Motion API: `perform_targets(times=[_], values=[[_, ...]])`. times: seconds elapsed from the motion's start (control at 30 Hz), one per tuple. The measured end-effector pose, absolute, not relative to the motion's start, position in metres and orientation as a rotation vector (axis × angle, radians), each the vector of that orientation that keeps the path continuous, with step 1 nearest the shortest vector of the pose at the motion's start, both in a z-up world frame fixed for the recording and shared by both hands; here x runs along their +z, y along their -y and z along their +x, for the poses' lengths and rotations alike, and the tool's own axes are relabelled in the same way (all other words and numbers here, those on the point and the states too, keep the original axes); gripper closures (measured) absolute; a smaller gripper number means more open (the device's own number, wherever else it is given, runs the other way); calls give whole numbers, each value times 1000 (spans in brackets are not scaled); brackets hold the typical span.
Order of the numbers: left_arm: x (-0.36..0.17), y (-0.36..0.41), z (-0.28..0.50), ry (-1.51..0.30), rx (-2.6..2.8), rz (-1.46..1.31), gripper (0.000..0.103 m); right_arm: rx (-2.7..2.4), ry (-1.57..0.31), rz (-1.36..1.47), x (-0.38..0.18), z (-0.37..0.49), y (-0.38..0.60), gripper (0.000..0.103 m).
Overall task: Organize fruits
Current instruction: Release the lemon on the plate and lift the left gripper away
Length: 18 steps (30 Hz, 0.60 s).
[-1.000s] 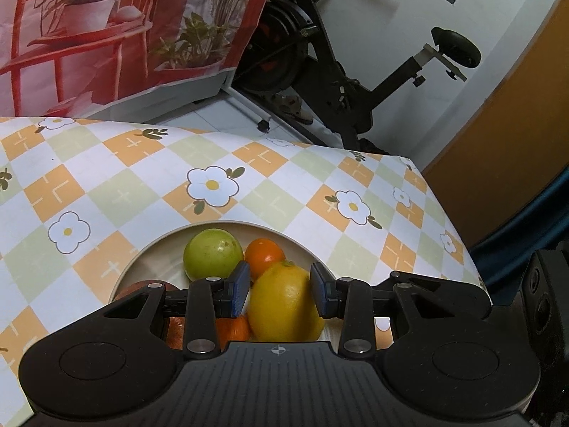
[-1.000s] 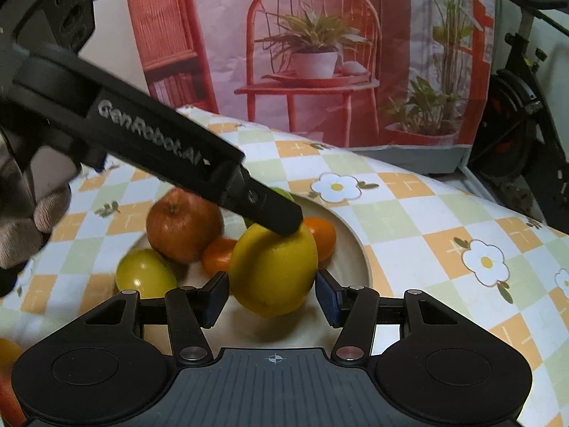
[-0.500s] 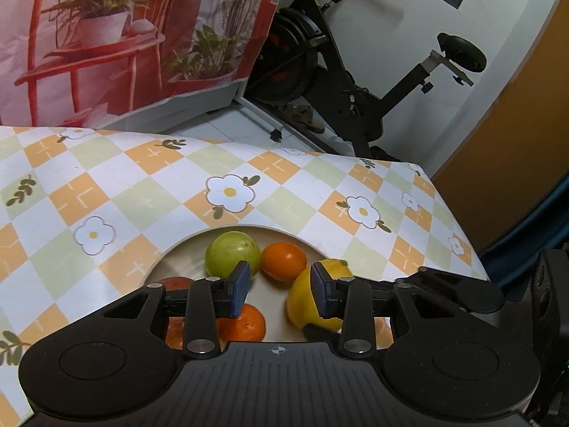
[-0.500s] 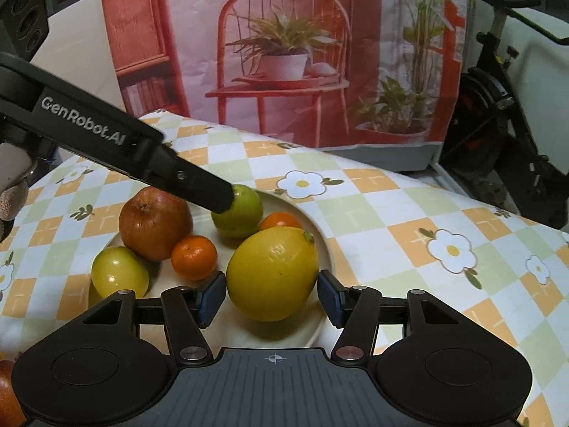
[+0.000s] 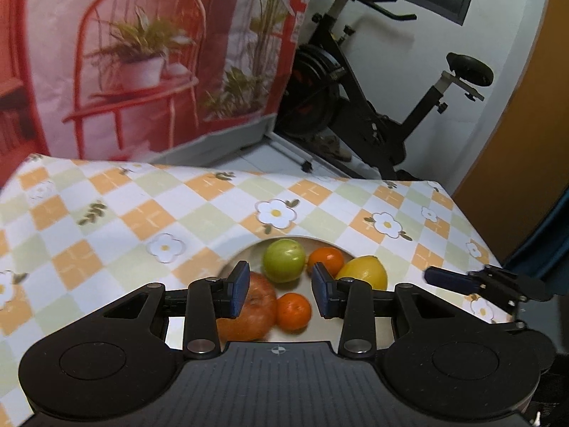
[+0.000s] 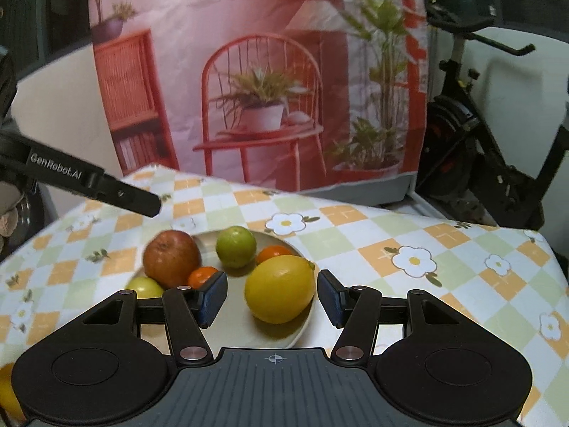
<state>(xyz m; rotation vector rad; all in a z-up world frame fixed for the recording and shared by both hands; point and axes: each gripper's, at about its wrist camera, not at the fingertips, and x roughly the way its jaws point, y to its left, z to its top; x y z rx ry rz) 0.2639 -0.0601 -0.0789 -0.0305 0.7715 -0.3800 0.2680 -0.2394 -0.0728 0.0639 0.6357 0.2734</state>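
Right wrist view, nearest item: our right gripper [image 6: 272, 295], jaws apart and empty, the lemon [image 6: 280, 288] between them but untouched. Left gripper [image 5: 279, 293], jaws likewise parted, holding nothing. Next, one plate [image 6: 295, 334] on the checked, flowered worktop [image 6: 391, 245], near its front edge, carrying the lemon at the plate's near rim, a red apple [image 6: 171, 258], two small oranges [image 6: 202, 276], a green fruit [image 6: 236, 246] at the far rim, and a yellow-green fruit [image 6: 144, 287] beside the apple. Farthest: printed backdrop [image 6: 259, 82] and exercise bike [image 5: 359, 106] beyond the worktop's far edge.
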Motion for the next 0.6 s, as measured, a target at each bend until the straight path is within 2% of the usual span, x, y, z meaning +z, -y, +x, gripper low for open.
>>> perform_targets(times=[0.33, 0.6], values=[[-57, 37, 206, -667, -317, 24, 62, 251, -549, 198, -72, 205, 238, 50], [-68, 22, 169, -689, -301, 55, 62, 272, -547, 163, -79, 165, 211, 50]])
